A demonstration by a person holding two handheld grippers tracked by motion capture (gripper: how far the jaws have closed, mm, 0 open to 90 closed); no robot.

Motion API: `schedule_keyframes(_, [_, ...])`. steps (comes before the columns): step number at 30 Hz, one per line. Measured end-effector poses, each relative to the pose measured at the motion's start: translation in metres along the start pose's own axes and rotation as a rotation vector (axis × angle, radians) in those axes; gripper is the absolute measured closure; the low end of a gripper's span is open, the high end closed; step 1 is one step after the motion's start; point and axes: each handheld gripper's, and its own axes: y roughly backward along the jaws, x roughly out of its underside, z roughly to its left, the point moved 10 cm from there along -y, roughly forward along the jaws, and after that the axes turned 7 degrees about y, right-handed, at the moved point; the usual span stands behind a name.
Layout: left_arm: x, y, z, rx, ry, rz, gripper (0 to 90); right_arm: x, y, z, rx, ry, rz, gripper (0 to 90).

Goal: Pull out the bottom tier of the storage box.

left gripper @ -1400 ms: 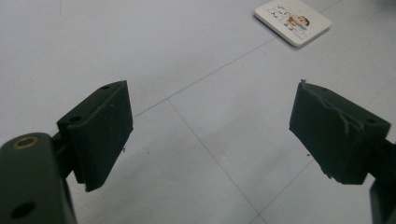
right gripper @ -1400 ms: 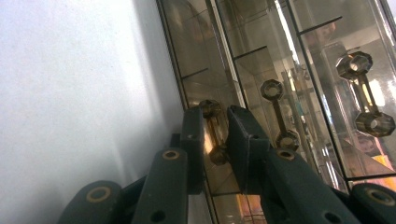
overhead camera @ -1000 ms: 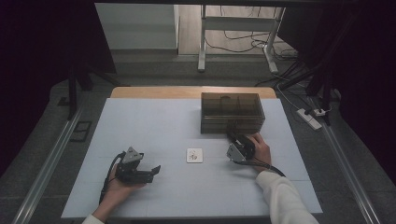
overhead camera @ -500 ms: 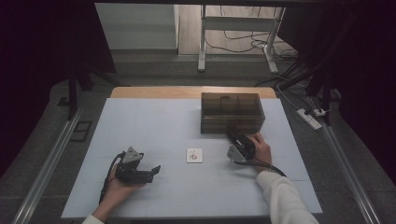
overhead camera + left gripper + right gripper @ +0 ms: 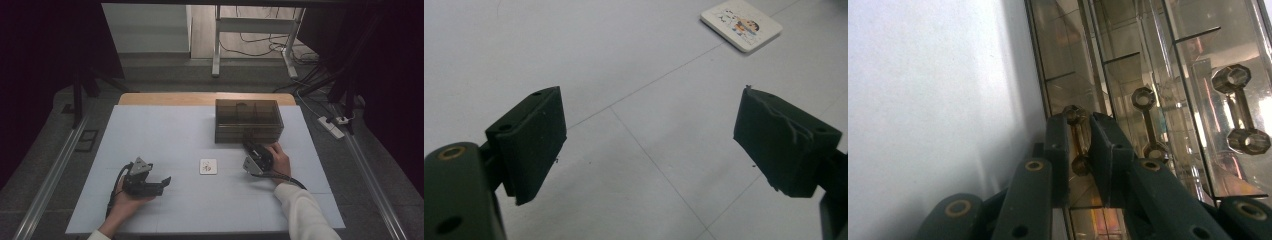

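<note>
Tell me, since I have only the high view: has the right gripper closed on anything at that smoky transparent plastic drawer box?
Observer: Yes. The right gripper is shut on a clear dumbbell-shaped drawer handle on the drawer box.
Operator: And the left gripper's jaws?
Observer: The left gripper is wide open, with nothing between its pads.
Operator: What's on the small white square tile?
Observer: The white square tile carries a colourful cartoon print.

I can spot nothing that has moved. My right gripper [image 5: 1079, 145] pinches the same little drawer handle [image 5: 1073, 116] on the brown box [image 5: 248, 120] as before. My left gripper [image 5: 166, 180] sits open just where it was.
</note>
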Motion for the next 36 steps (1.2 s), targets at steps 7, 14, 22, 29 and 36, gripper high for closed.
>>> schedule_keyframes(7, [-0.0003,0.0004,-0.0002,-0.001,0.0,-0.003,13.7,0.0002,0.0004,0.0002,0.001,0.008,0.004,78.3])
schedule_keyframes(14, [-0.0001,0.0001,-0.0001,-0.002,-0.001,-0.001,13.7,-0.0024,0.0003,0.0011,0.011,0.018,-0.024,82.5])
schedule_keyframes(22, [0.0002,0.0,-0.0002,-0.002,-0.003,0.001,13.7,0.0019,0.0018,-0.0019,0.022,0.004,0.002,76.8])
schedule_keyframes(29, [0.0004,-0.0008,-0.0007,-0.003,-0.004,0.003,13.7,0.0016,0.0014,-0.0017,0.02,0.002,0.0,75.8])
schedule_keyframes(36, [-0.0001,-0.0014,-0.0004,-0.001,-0.004,0.002,13.7,0.0005,0.0022,-0.0024,0.022,0.008,0.009,71.9])
